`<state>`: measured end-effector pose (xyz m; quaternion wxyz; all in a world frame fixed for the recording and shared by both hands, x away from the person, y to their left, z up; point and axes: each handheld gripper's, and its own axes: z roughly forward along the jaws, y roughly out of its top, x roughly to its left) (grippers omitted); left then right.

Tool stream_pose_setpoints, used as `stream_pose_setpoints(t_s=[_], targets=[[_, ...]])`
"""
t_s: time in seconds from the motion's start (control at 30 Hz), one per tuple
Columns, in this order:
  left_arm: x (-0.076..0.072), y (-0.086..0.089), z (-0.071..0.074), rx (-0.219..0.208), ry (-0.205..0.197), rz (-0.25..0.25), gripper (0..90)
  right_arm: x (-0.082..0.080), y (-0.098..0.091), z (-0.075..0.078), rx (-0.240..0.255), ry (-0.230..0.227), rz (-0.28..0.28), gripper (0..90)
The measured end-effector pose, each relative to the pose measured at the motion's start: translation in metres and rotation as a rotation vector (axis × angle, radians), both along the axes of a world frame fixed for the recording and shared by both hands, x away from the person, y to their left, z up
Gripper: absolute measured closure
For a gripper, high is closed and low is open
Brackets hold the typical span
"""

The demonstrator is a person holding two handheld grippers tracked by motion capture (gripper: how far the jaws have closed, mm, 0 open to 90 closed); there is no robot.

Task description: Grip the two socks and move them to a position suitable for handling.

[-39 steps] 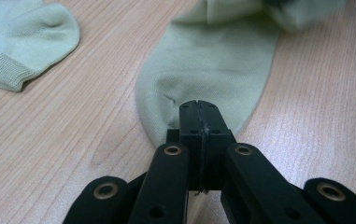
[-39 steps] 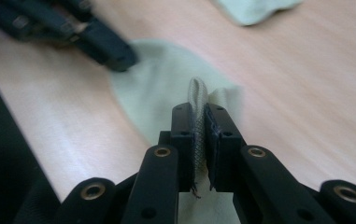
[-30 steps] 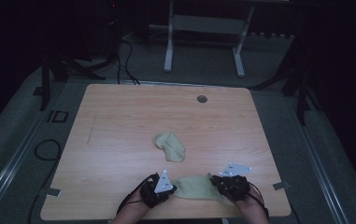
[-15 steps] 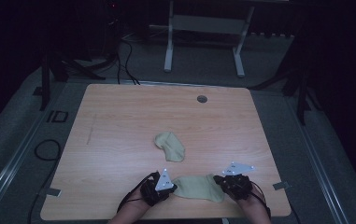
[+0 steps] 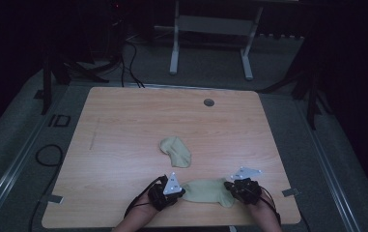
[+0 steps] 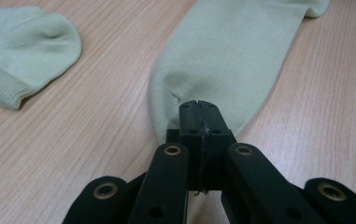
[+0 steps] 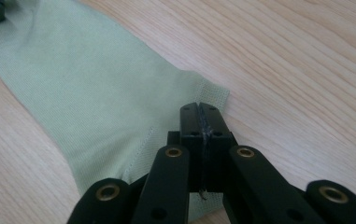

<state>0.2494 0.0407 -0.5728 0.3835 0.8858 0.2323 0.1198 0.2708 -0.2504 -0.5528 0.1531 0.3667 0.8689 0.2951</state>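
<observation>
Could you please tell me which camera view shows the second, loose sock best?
The high view: the loose sock lies whole mid-table, apart from the stretched sock. The left gripper view catches just its cuff end at the top left corner.

1. Left claw [image 5: 177, 193]: a black body topped by a grey three-cornered plate with small dark marks; a thin black cable loops from its rear.
2. Right claw [image 5: 230, 186]: the same black build, its grey plate paler, black cable trailing behind.
3. Up close, each claw [image 6: 198, 105] has two matt black jaws on broad black links, each link pinned with brass-ringed rivets.
4. Bare forearms enter below; no sleeves visible.
</observation>
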Motion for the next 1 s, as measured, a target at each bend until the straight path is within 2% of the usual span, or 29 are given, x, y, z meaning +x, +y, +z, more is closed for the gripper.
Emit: stream_pose_setpoints(t_s=[0.13, 0.2, 0.27, 0.4, 0.5, 0.57, 0.63, 0.83, 1.0], targets=[[0.001, 0.001, 0.000, -0.010, 0.006, 0.009, 85.1, 0.001, -0.001, 0.001, 0.005, 0.009, 0.001, 88.1], [0.000, 0.002, 0.002, -0.026, 0.002, 0.026, 75.8, 0.001, 0.000, 0.004, 0.022, 0.011, 0.004, 86.8], [-0.002, 0.006, 0.004, -0.059, 0.004, 0.049, 62.3, 0.002, 0.003, 0.010, 0.040, 0.005, 0.011, 82.7], [-0.009, 0.021, 0.012, -0.095, -0.008, 0.077, 50.8, 0.011, 0.017, 0.026, 0.049, -0.025, 0.039, 69.4], [-0.014, 0.037, 0.015, -0.124, -0.016, 0.111, 49.7, 0.021, 0.034, 0.037, 0.056, -0.045, 0.056, 65.0], [-0.016, 0.049, 0.015, -0.127, -0.017, 0.128, 49.4, 0.029, 0.048, 0.042, 0.061, -0.052, 0.071, 64.3], [-0.018, 0.060, 0.014, -0.143, -0.004, 0.148, 47.6, 0.037, 0.062, 0.046, 0.065, -0.052, 0.089, 63.3], [-0.022, 0.082, 0.010, -0.130, 0.001, 0.202, 47.7, 0.063, 0.106, 0.057, 0.076, -0.056, 0.124, 63.3], [-0.025, 0.089, 0.006, -0.119, 0.007, 0.221, 47.6, 0.088, 0.142, 0.054, 0.078, -0.031, 0.128, 54.9]])
